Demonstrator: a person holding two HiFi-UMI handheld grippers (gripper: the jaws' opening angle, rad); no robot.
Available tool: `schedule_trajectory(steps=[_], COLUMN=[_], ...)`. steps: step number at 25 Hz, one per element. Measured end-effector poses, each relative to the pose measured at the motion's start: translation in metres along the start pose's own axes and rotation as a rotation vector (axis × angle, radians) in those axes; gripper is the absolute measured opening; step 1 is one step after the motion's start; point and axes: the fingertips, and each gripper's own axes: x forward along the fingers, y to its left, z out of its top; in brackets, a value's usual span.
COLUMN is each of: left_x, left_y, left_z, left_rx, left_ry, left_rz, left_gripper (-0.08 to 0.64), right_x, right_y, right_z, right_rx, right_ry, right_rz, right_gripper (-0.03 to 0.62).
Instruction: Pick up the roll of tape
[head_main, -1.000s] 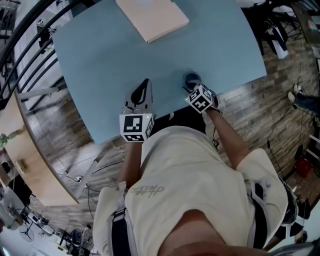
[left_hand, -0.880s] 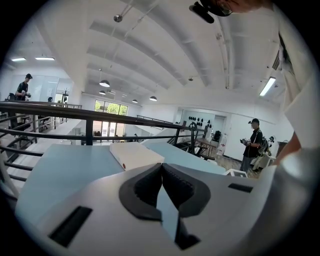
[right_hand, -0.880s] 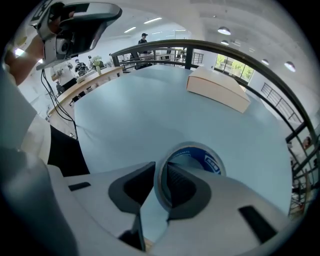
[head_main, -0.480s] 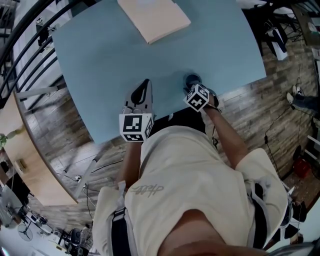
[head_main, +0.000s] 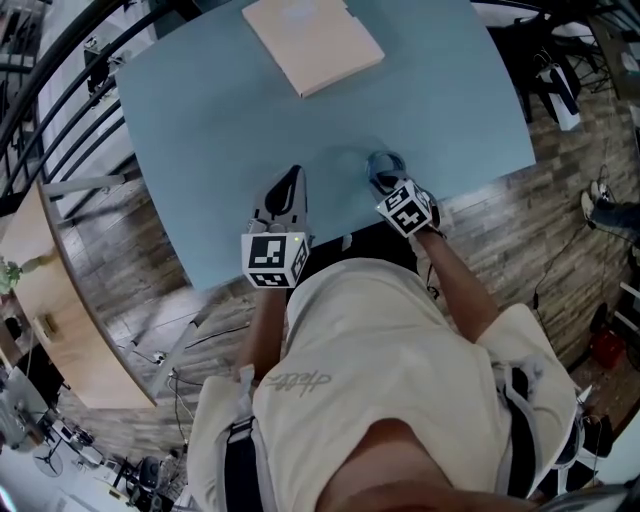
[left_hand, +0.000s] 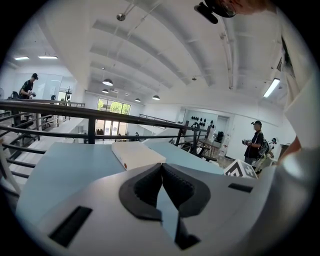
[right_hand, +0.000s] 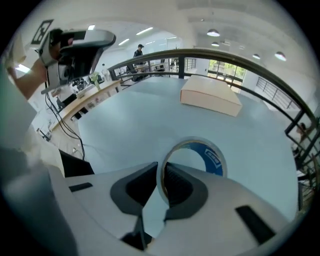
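The roll of tape (right_hand: 214, 161), pale with a blue inner ring, stands on edge in my right gripper (right_hand: 162, 172). That gripper's jaws have just been closing, and its pads now pinch the roll's wall. In the head view the roll (head_main: 384, 163) shows just beyond the right gripper (head_main: 386, 180), near the front edge of the light blue table (head_main: 200, 120). My left gripper (head_main: 290, 182) rests to the left of it over the table, shut with nothing between its pads (left_hand: 150, 186).
A flat beige box (head_main: 313, 40) lies at the far side of the table, and also shows in the right gripper view (right_hand: 210, 97). A dark railing (right_hand: 240, 62) runs behind the table. Wooden floor lies past the table's edges.
My right gripper's jaws have come together on the tape roll, and the gripper has shifted slightly with the roll in it. The left gripper has stayed put.
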Motion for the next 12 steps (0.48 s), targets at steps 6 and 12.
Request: schedule_trajectory(steps=[6,12], left_x=[0.004,0.012], left_y=[-0.01,-0.029], left_z=[0.013,0.029], left_rx=[0.004,0.016], left_ry=[-0.015,-0.034], left_rz=[0.003,-0.012], left_gripper=[0.02,0.02], right_x=[-0.043,-0.096], right_y=[-0.024,-0.043], right_z=[0.041,0.073], right_rx=[0.08,0.084], right_ry=[-0.193,-0.366], right_rz=[-0.02,-0.038], right_gripper=[0.049,0.049])
